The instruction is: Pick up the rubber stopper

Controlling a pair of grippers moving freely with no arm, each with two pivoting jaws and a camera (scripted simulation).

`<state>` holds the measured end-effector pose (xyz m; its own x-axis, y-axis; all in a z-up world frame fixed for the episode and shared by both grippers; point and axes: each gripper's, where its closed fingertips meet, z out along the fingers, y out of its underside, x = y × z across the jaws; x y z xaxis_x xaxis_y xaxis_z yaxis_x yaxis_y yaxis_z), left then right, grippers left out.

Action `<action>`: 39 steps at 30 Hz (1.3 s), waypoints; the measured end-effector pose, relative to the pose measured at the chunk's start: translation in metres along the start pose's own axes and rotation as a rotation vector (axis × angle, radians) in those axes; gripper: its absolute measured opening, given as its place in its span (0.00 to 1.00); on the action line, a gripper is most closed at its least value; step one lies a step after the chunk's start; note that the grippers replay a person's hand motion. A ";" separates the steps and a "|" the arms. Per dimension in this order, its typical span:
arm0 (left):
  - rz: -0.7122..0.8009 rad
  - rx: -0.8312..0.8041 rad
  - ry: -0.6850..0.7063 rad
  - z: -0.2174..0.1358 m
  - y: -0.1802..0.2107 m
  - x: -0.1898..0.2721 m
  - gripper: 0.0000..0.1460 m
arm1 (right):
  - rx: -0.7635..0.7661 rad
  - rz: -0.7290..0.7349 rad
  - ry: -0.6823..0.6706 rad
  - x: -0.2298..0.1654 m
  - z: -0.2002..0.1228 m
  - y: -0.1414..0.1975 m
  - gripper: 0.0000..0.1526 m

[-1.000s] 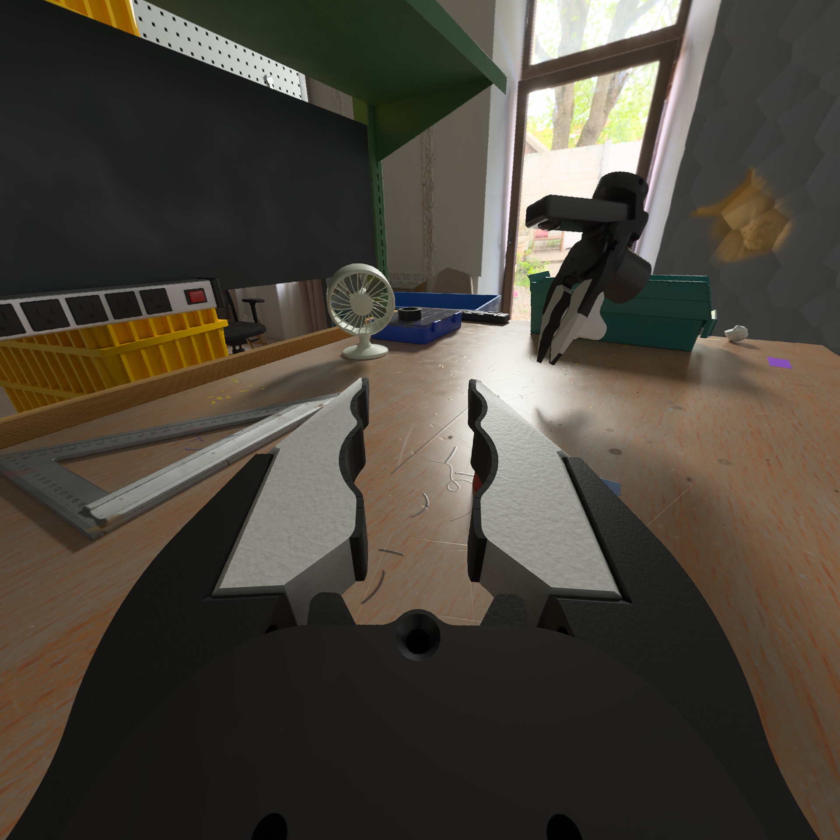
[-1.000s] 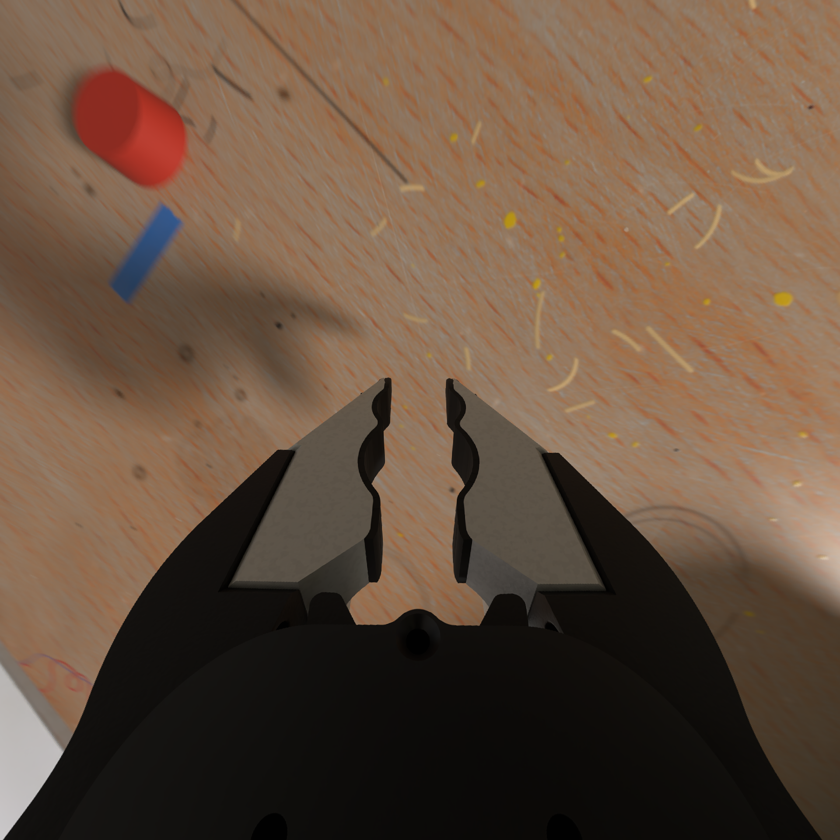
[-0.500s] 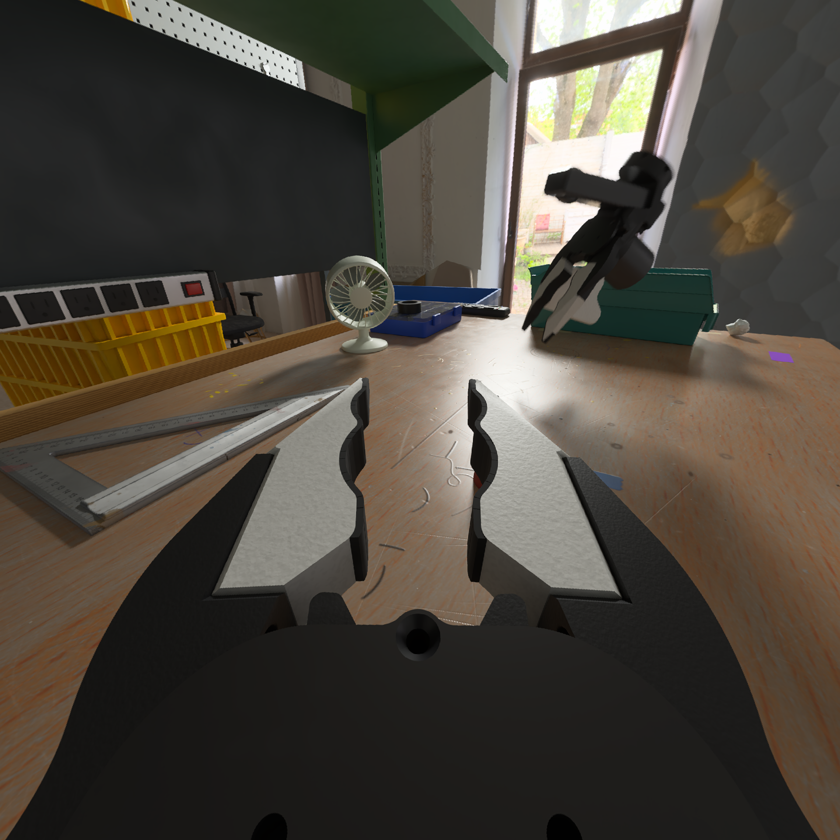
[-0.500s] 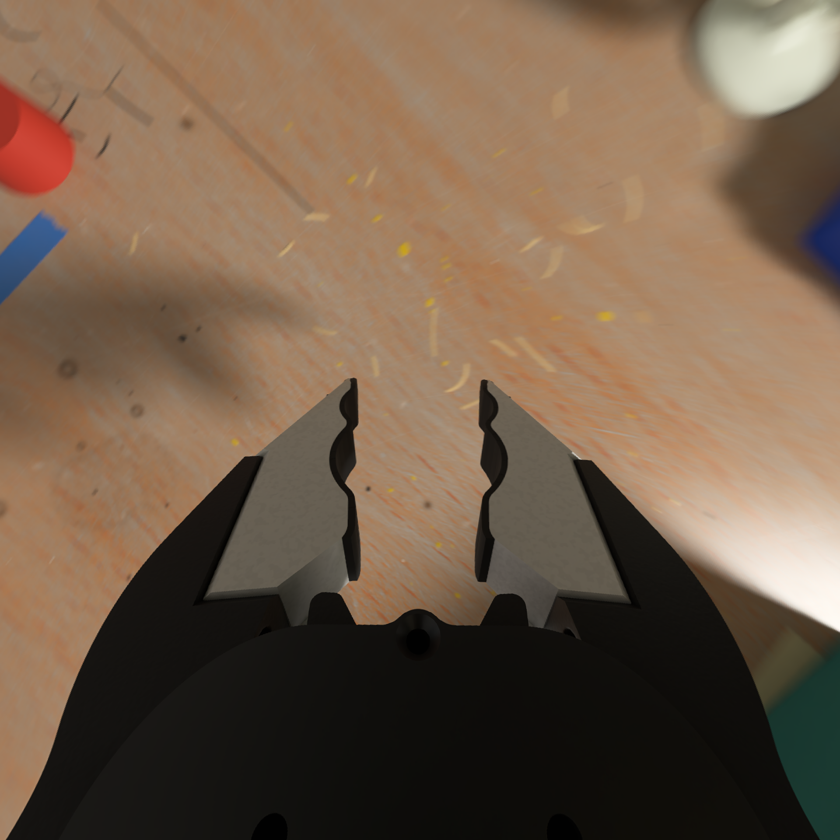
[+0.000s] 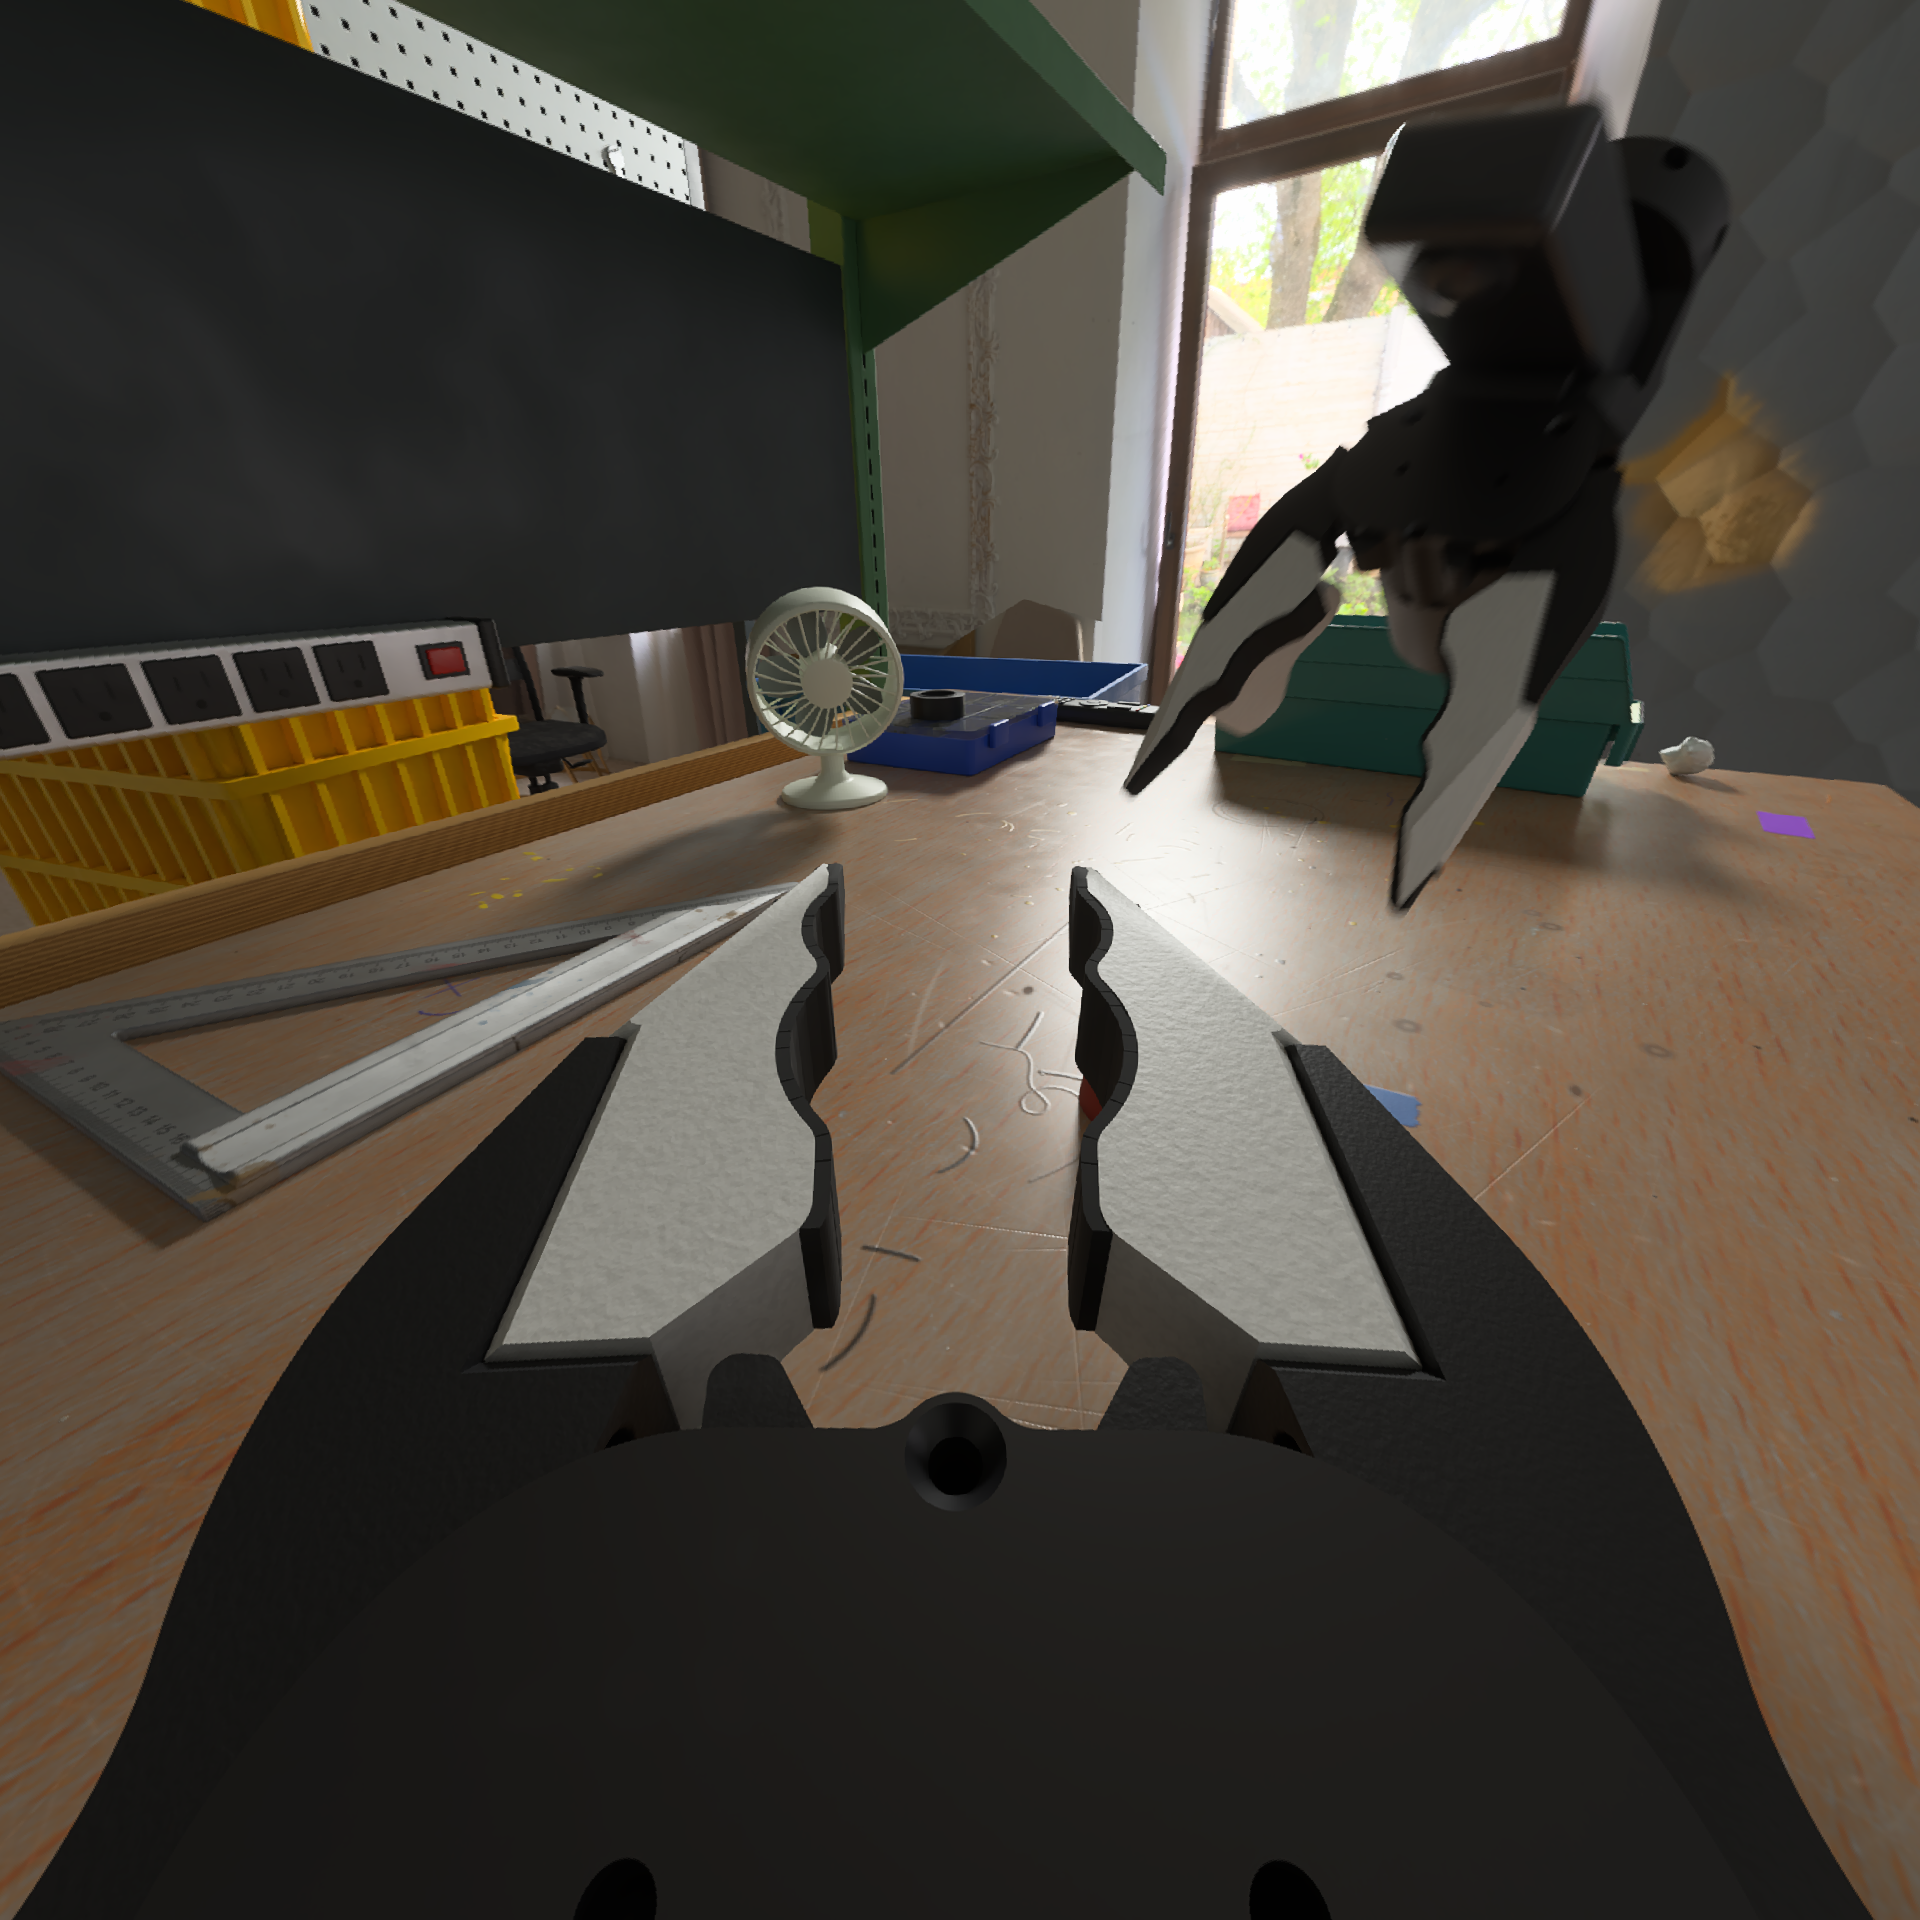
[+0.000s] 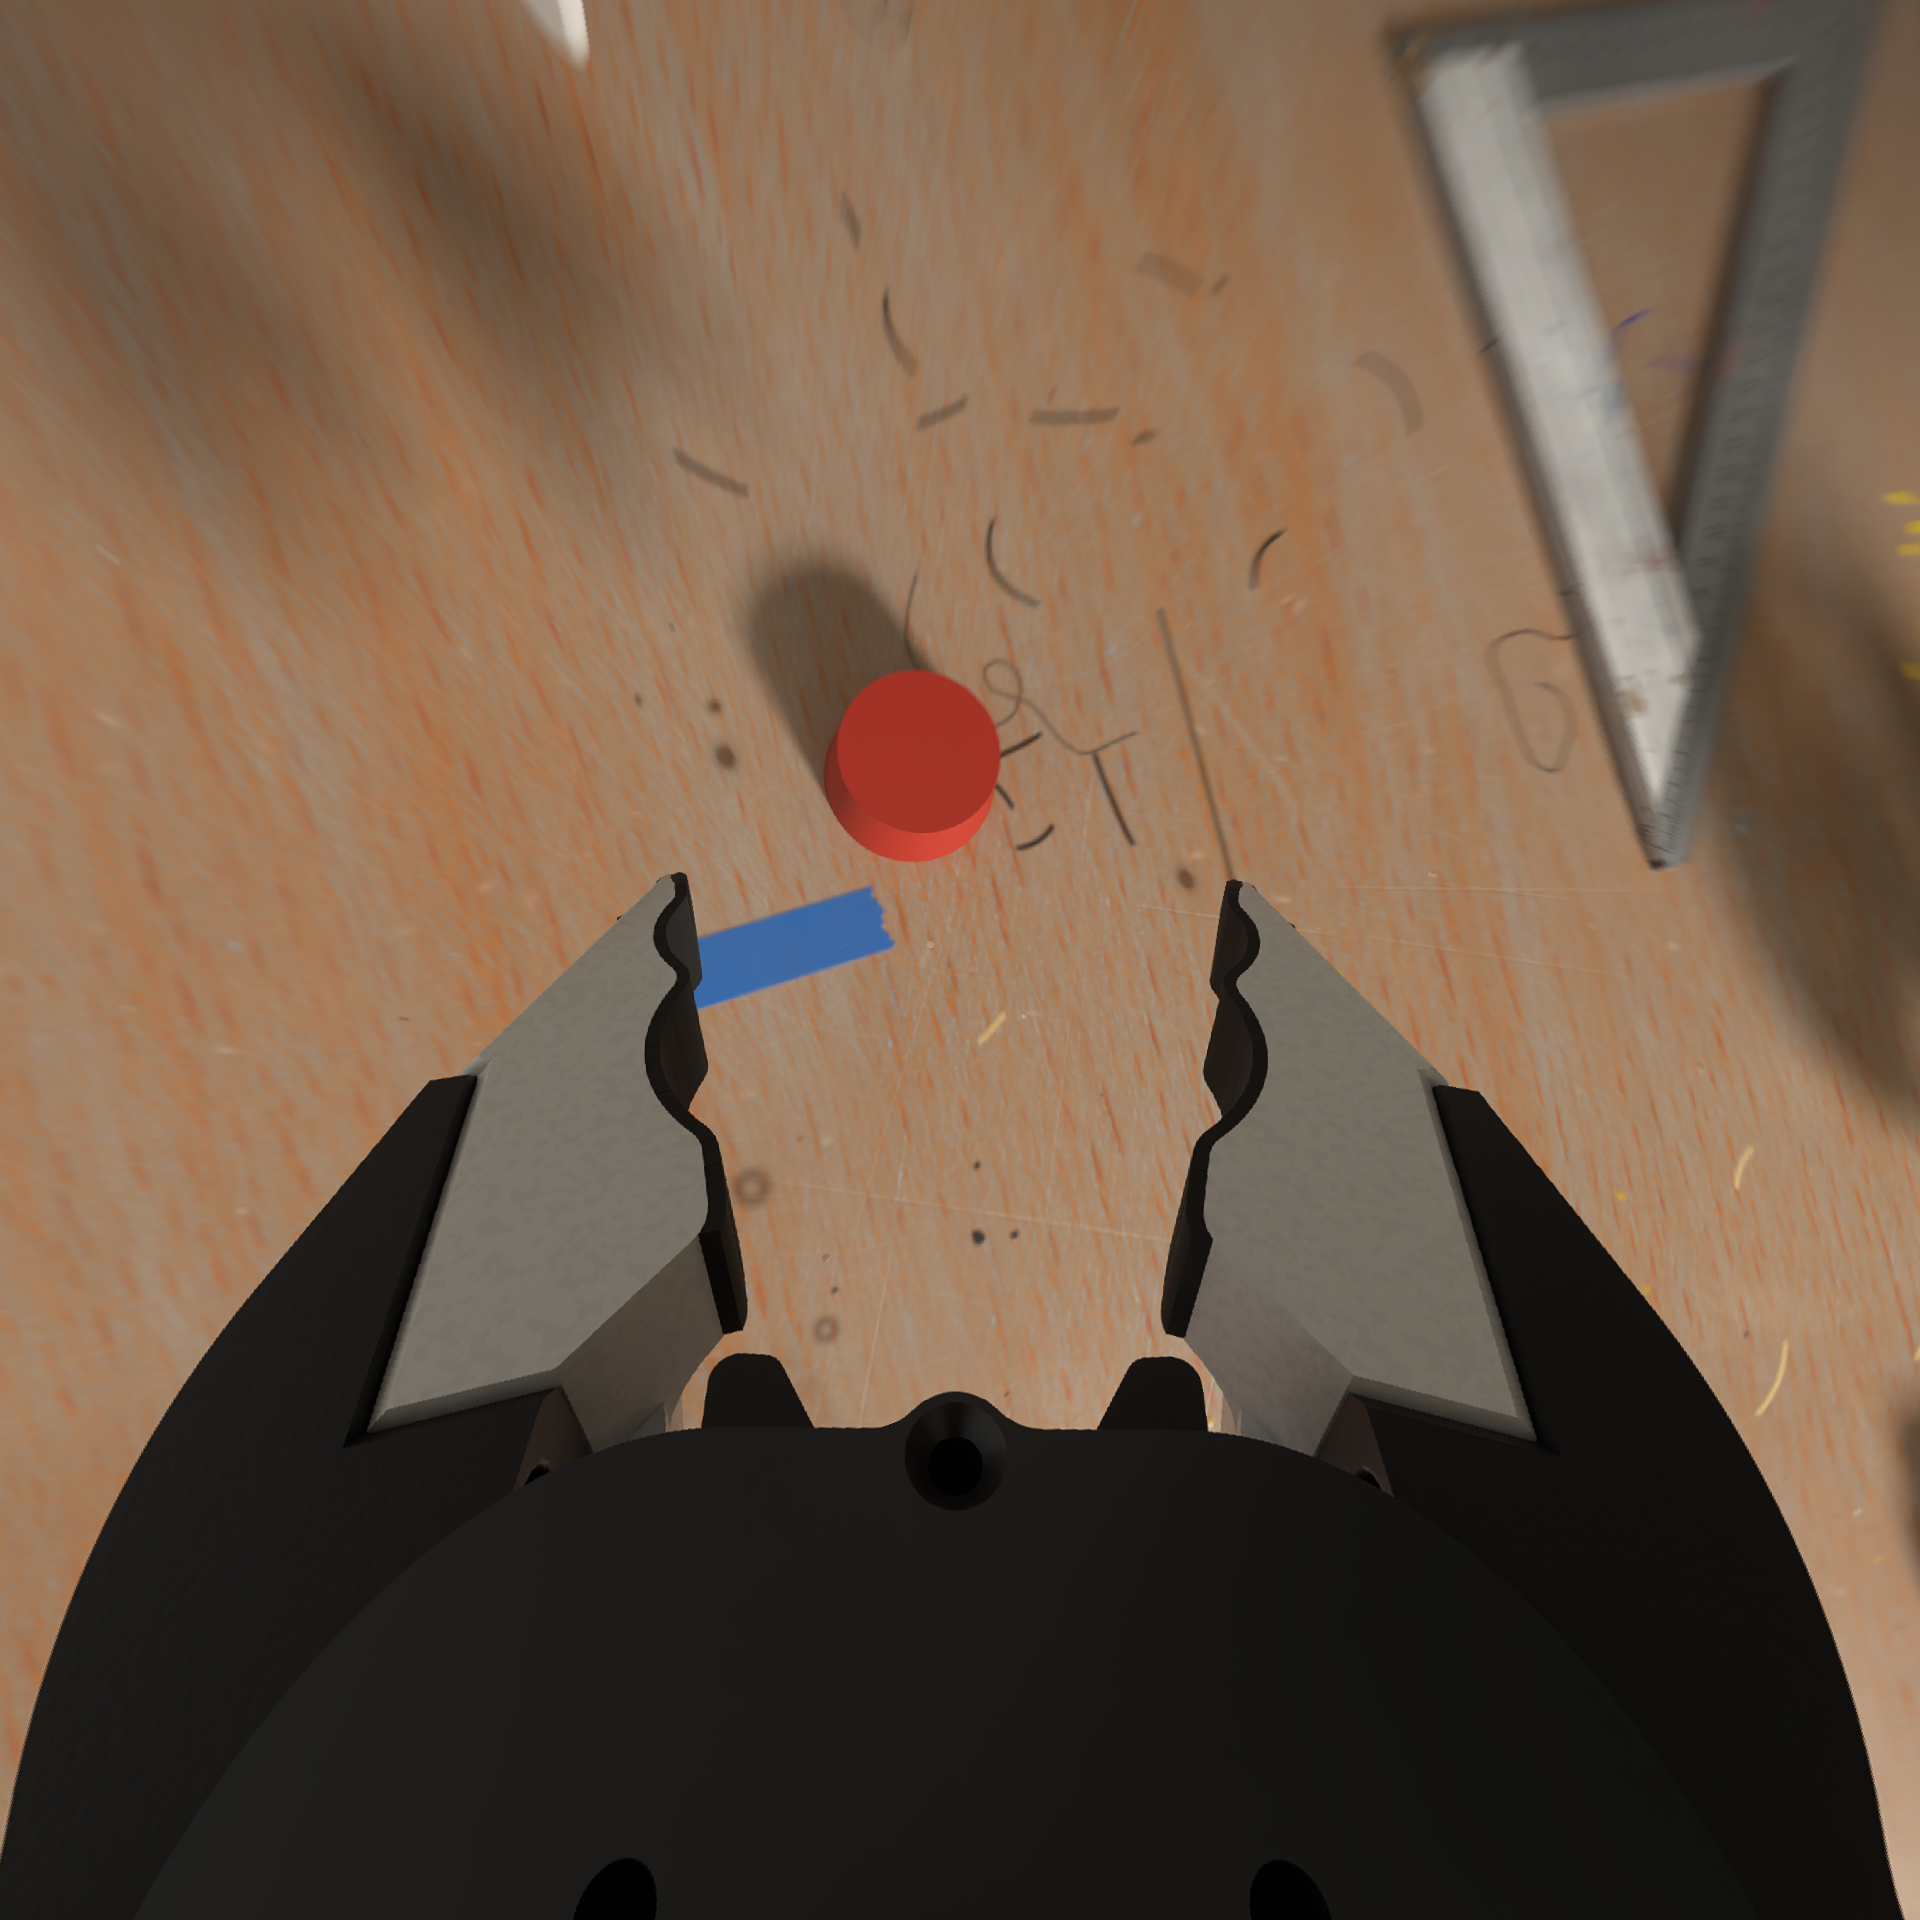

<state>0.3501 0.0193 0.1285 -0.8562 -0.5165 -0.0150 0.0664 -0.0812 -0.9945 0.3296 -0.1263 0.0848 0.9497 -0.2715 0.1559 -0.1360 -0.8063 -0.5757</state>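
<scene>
left wrist view: the left gripper (image 5: 954, 894) sits low over the bench (image 5: 1558, 1143), jaws apart and empty, with what may be the rubber stopper (image 5: 1087, 1097) a red sliver behind its right finger. right wrist view: the right gripper (image 6: 954, 883) hangs above mid-bench, jaws spread wide, the rubber stopper (image 6: 912, 764) upright just beyond its tips beside blue tape (image 6: 795, 943).

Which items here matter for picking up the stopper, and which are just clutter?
In play: red rubber stopper; right gripper, open above it.

Lying about: left gripper, blue tape strip, metal square, desk fan, yellow bin, green bin.
</scene>
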 end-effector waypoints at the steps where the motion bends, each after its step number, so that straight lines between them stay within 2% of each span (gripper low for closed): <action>1: -0.003 -0.001 0.003 0.000 0.000 0.001 0.30 | -0.067 -0.031 -0.008 -0.001 0.015 0.003 0.65; 5: 0.018 -0.016 0.006 0.001 0.002 0.003 0.30 | -0.261 -0.109 -0.037 -0.002 0.055 0.010 0.61; 9: 0.032 -0.022 -0.002 0.001 0.002 0.002 0.30 | -0.389 -0.156 -0.058 -0.006 0.078 0.019 0.56; 12: 0.022 -0.016 -0.003 0.001 0.002 0.001 0.30 | -0.335 -0.136 -0.073 -0.011 0.083 0.013 0.35; 14: 0.024 -0.017 -0.010 0.000 0.002 0.000 0.30 | -0.292 -0.150 -0.066 -0.012 0.081 0.009 0.33; 16: 0.030 -0.009 -0.024 -0.001 0.000 -0.002 0.30 | -0.181 -0.176 -0.044 -0.011 0.071 -0.002 0.33; 19: 0.030 0.016 -0.050 -0.003 -0.004 -0.006 0.30 | 0.017 -0.153 0.023 -0.001 0.039 -0.025 0.33; 23: 0.032 0.063 -0.096 -0.006 -0.010 -0.012 0.30 | 0.282 -0.106 0.201 0.034 -0.037 -0.047 0.33; 27: 0.028 0.060 -0.102 -0.005 -0.009 -0.013 0.30 | 0.457 -0.044 0.474 0.091 -0.130 -0.042 0.33; 30: 0.043 0.047 -0.106 -0.005 -0.007 -0.013 0.30 | 0.534 -0.018 0.729 0.143 -0.198 -0.021 0.33; 32: 0.052 0.042 -0.109 -0.005 -0.006 -0.013 0.30 | 0.471 -0.015 0.920 0.176 -0.234 0.005 0.33; 34: 0.053 0.040 -0.114 -0.005 -0.005 -0.014 0.30 | 0.335 -0.012 1.053 0.200 -0.257 0.034 0.33; 36: 0.048 0.038 -0.113 -0.005 -0.005 -0.014 0.30 | 0.172 -0.037 1.150 0.217 -0.268 0.059 0.33; 39: 0.053 0.030 -0.112 -0.004 -0.003 -0.014 0.30 | -0.056 -0.103 1.206 0.233 -0.262 0.084 0.33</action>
<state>0.3598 0.0303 0.1314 -0.7886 -0.6126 -0.0540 0.1265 -0.0756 -0.9891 0.4657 -0.3956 0.2833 0.0875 -0.4959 0.8640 -0.1160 -0.8665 -0.4856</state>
